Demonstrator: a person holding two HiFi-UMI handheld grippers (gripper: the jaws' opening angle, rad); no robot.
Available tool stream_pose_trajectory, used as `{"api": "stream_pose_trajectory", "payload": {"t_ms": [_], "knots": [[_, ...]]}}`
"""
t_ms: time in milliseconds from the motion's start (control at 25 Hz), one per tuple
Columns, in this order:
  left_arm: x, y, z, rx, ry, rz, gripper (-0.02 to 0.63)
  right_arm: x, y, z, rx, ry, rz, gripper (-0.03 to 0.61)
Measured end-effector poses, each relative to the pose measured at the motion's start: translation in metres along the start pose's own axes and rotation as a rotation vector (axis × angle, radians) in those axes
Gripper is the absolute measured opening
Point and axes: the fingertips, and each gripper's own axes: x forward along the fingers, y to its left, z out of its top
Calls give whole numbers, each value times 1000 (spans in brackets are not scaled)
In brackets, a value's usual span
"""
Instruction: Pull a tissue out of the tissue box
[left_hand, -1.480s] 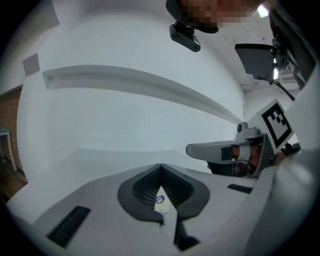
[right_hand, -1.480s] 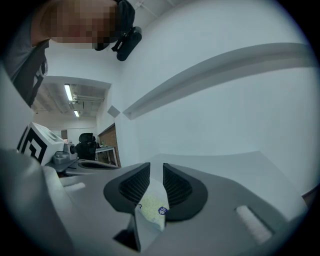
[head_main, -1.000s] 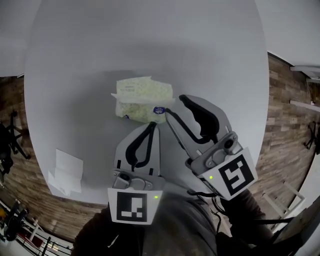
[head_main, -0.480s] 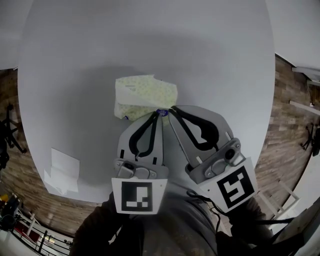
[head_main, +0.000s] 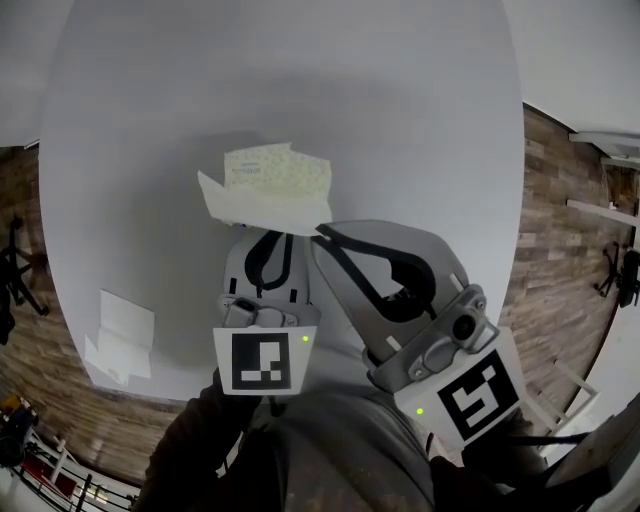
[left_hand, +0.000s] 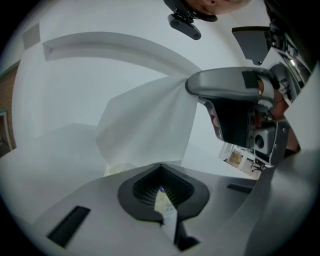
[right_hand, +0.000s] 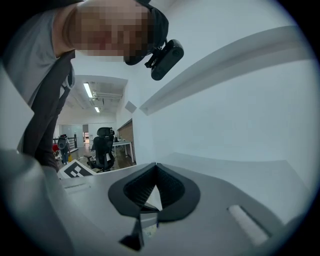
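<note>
A soft tissue pack (head_main: 272, 168) with a pale green pattern lies on the round white table (head_main: 400, 110). My left gripper (head_main: 265, 234) is shut on the pack's near end; a strip of its wrapper (left_hand: 164, 207) shows between the closed jaws of the left gripper (left_hand: 160, 169). My right gripper (head_main: 319, 233) is shut on a corner of a white tissue (head_main: 262, 205) and is held above the pack. The tissue (left_hand: 147, 130) hangs spread from the right gripper's tips down to the pack (left_hand: 117, 169). A white sliver of tissue (right_hand: 154, 198) sits between the right gripper's (right_hand: 156, 167) closed jaws.
A folded white sheet (head_main: 124, 338) lies near the table's left front edge. Wooden floor (head_main: 560, 230) surrounds the table. An office chair (right_hand: 103, 146) and desks stand far behind in the right gripper view.
The right gripper went from open to shut on the tissue and rose, drawing the sheet up out of the pack. The left gripper stayed at the pack's near end.
</note>
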Motion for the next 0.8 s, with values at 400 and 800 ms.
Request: {"api": "stream_pose_trajectory", "payload": {"t_ms": [400, 800], "knots": [[-61, -22, 52, -11, -140, 27, -2, -28, 38, 73, -109, -78, 29, 2], [-205, 10, 68, -48, -216, 169, -2, -3, 133, 97, -155, -61, 116, 2]]}}
